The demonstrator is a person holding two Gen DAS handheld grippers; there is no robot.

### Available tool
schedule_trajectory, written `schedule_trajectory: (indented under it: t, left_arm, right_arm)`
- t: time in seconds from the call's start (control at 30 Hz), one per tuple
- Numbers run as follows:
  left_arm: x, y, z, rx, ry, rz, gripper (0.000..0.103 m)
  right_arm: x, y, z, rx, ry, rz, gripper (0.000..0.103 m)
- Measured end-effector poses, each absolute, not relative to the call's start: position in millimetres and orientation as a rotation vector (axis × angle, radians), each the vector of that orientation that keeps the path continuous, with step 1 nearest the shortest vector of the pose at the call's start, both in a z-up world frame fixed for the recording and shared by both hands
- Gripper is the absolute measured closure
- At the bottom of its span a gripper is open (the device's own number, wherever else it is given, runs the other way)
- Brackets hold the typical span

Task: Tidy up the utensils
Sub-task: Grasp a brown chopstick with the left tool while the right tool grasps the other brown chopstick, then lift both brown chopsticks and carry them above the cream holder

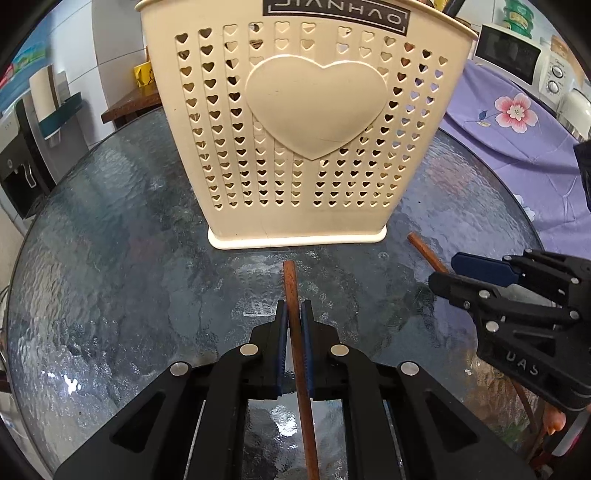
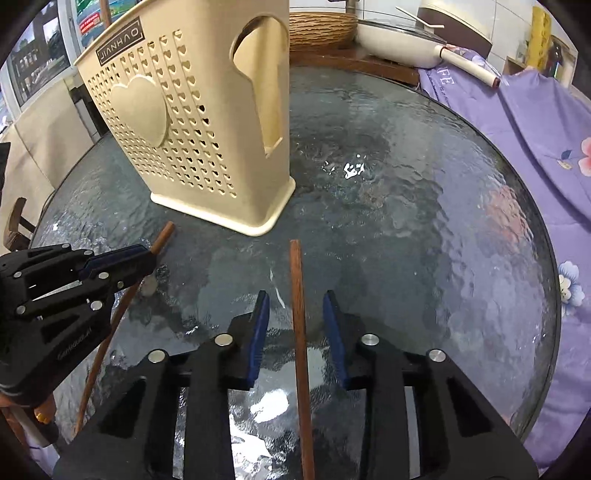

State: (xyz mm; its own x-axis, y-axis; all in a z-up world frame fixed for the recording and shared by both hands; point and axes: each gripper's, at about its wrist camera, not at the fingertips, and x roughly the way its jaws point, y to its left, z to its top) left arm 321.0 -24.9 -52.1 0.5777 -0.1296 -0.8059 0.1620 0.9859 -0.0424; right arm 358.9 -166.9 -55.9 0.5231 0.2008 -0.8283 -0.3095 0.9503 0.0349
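A cream plastic utensil holder point(image 1: 303, 122) with heart-shaped holes stands upright on the round glass table point(image 1: 110, 240); it also shows in the right wrist view point(image 2: 192, 125). My left gripper point(image 1: 294, 308) is shut on a brown wooden chopstick point(image 1: 291, 295) pointing at the holder's base. My right gripper point(image 2: 295, 306) is open, its blue pads either side of a second brown chopstick point(image 2: 297, 295) lying on the glass. Each gripper shows in the other's view: the right one in the left wrist view point(image 1: 454, 273), the left one in the right wrist view point(image 2: 144, 262).
A purple floral cloth point(image 2: 535, 155) covers the surface right of the table. A white pan with a glass lid point(image 2: 399, 40) and a woven basket point(image 2: 317, 26) sit behind the table. A microwave point(image 1: 513, 55) stands at the far right.
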Motion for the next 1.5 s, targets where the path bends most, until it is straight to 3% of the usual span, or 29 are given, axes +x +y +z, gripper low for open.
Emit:
schedule_trajectory:
  t: [0.1, 0.23, 0.77, 1.23, 1.5]
  left_arm:
    - [321, -28, -52, 0.048, 0.933, -0.164, 0.096]
    - [319, -33, -53, 0.078, 0.921, -0.151, 0.096]
    - [315, -23, -51, 0.013, 0.915, -0.156, 0.096]
    - [240, 13, 57, -0.100, 0.638, -0.250, 0.096]
    - [208, 10, 94, -0.085, 0.522, -0.273, 0.096]
  right_arm:
    - [357, -161, -56, -0.167, 0.959, 0.308, 0.088]
    - [353, -157, -57, -0.185, 0.945, 0.306, 0.095]
    - [327, -150, -38, -0.164, 0.857, 0.313, 0.095]
    - [259, -186, 78, 0.090, 0.610, 0.526, 0.095]
    - [228, -172, 108, 0.037, 0.527, 0.549, 0.095]
